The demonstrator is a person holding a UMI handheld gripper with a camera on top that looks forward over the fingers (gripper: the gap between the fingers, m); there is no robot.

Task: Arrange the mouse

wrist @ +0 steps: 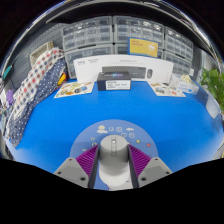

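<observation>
While held between the 2 pads, mouse (116, 146) sits pinched in gripper (116, 165). Likely light, rigid, slick shell; side grip suits it over blue mat (60, 125).

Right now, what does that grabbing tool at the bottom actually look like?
The gripper has two pale grey, blocky fingers, each lined on its inner face with a ribbed purple pad. No cables, markings or sleeve show here.

A blue table (60, 125) bears papers (74, 89) and a white box (122, 70).
</observation>
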